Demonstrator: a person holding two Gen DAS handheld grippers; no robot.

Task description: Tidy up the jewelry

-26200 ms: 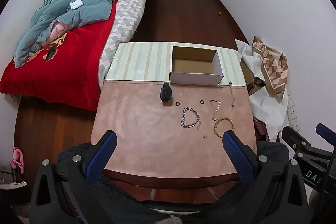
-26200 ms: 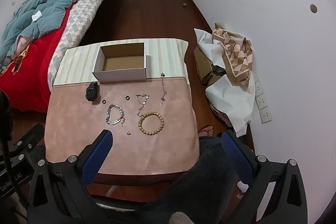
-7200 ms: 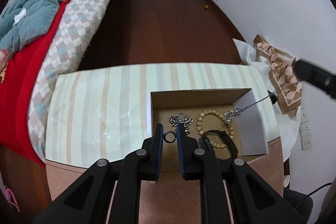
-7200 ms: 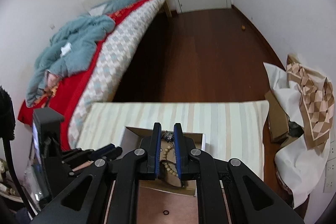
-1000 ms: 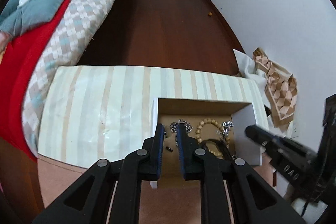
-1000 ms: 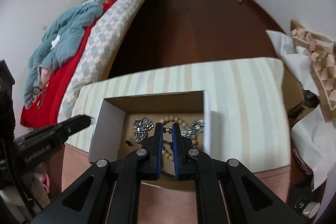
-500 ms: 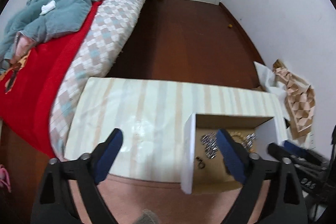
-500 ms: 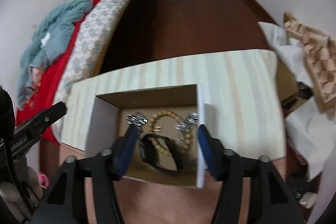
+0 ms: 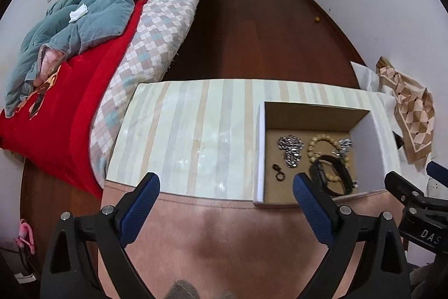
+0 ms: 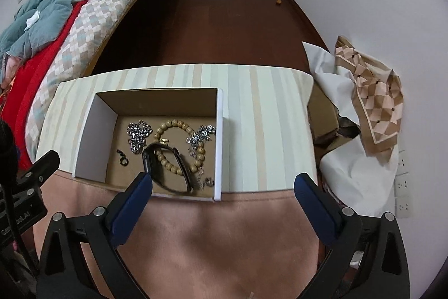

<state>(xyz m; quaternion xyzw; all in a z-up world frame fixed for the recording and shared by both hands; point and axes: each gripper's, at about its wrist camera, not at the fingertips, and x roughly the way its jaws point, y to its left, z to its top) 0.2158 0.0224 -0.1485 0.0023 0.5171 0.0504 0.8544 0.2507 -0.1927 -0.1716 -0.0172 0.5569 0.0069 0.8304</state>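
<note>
The left hand-held gripper (image 9: pixel 225 196) hangs above the near part of the table (image 9: pixel 196 131) with its blue-padded jaws spread wide and nothing between them. The right hand-held gripper (image 10: pixel 222 196) is also over the table's near part; its jaws are opening, already far apart, and nothing is caught between the pads.

The open cardboard box (image 10: pixel 92 125) stands on the striped cloth (image 10: pixel 260 114) that covers the far part of the table, close to the seam with the pink cloth (image 10: pixel 224 237) and toward the right edge. All the jewelry lies on the box floor: a silver chain bracelet (image 10: pixel 137 135) toward the left wall, a wooden bead bracelet (image 10: pixel 173 145) in the middle, a second silver chain (image 10: pixel 200 136) along the right wall, and a black smart band (image 10: pixel 168 173) lying across the beads near the front wall. Two small dark rings (image 10: pixel 123 159) sit in the near left corner of the box, apart from the chains.

A bed (image 9: pixel 84 69) with a red cover runs along the table's left edge.
</note>
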